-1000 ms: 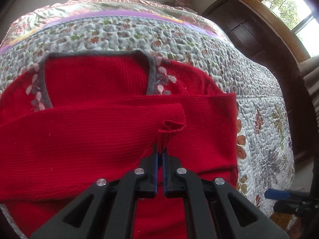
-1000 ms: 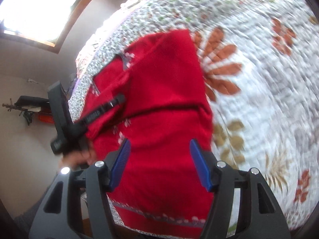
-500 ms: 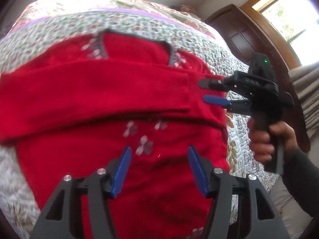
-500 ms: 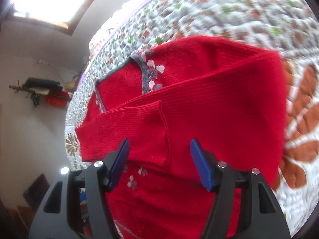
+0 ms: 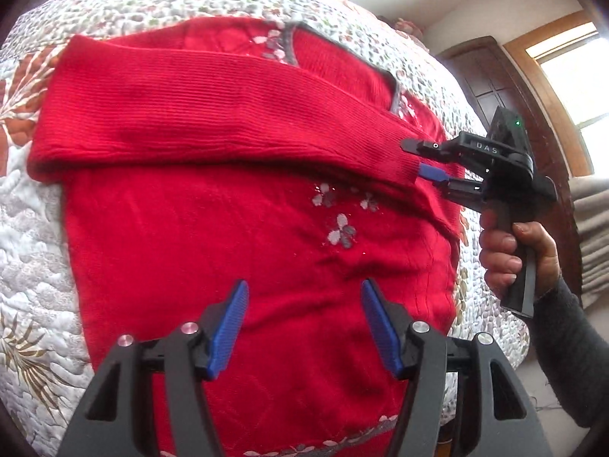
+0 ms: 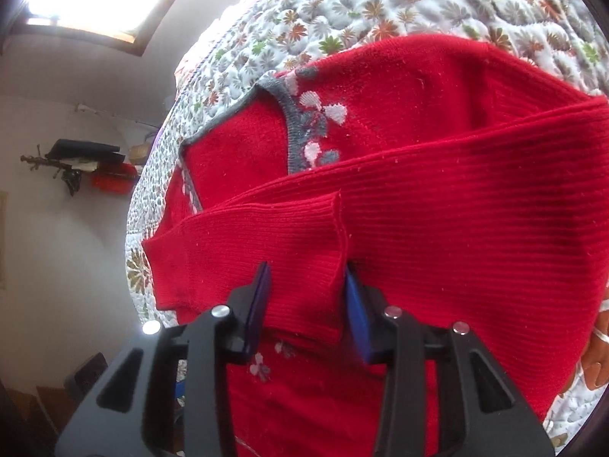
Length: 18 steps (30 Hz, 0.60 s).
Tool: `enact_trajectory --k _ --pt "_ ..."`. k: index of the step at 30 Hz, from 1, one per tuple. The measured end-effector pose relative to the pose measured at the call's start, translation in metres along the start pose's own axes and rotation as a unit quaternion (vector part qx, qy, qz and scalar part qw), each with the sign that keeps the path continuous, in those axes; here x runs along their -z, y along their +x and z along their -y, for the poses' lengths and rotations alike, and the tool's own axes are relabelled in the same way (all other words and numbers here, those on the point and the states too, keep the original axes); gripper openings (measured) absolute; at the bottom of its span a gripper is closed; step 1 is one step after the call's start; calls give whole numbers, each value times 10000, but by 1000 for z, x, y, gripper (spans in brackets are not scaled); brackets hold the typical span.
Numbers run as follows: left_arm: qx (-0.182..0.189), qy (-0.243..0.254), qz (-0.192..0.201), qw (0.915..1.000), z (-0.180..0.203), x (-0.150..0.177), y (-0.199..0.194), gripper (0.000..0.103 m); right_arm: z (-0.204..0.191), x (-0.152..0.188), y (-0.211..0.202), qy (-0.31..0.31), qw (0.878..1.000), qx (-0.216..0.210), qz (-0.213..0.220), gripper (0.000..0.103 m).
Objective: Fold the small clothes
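A red knit sweater [image 5: 228, 247] with a grey neckline lies flat on the floral quilt [image 5: 30, 228]. One sleeve [image 5: 228, 125] is folded across its chest. My left gripper [image 5: 304, 297] hovers open over the sweater's lower body, holding nothing. My right gripper [image 5: 416, 158], held by a hand [image 5: 506, 251], reaches in from the right at the sleeve's cuff [image 5: 396, 160]. In the right wrist view the cuff [image 6: 304, 259] sits between the half-narrowed jaws of the right gripper [image 6: 306, 282], with a wide gap still showing. The sweater [image 6: 456, 228] fills that view.
The quilt [image 6: 342, 11] covers a bed whose edge drops off just right of the sweater. A dark wooden wardrobe [image 5: 491, 76] and a bright window [image 5: 571, 76] stand beyond it. A wall shelf [image 6: 87, 160] with clutter hangs at the far left.
My left gripper let go of the sleeve cuff, opened and drew back over the lower body. My right gripper came in to the cuff and its jaws narrowed around it.
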<state>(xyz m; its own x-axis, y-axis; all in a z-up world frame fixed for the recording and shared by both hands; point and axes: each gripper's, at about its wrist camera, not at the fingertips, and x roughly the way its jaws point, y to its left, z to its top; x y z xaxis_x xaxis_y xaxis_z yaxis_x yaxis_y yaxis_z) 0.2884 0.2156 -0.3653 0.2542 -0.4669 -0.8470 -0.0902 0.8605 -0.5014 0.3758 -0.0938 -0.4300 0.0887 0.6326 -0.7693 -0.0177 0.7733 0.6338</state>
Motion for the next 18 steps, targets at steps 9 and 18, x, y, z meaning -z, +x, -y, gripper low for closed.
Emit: enact_trajectory --k 9,18 --pt "-37 -156 -40 9999 -7 5 -1 62 -8 -2 -24 -37 9999 -10 130 4" --pt "-37 -190 -11 9998 -7 3 -8 62 -41 -6 -99 -537 9962 165 660 4"
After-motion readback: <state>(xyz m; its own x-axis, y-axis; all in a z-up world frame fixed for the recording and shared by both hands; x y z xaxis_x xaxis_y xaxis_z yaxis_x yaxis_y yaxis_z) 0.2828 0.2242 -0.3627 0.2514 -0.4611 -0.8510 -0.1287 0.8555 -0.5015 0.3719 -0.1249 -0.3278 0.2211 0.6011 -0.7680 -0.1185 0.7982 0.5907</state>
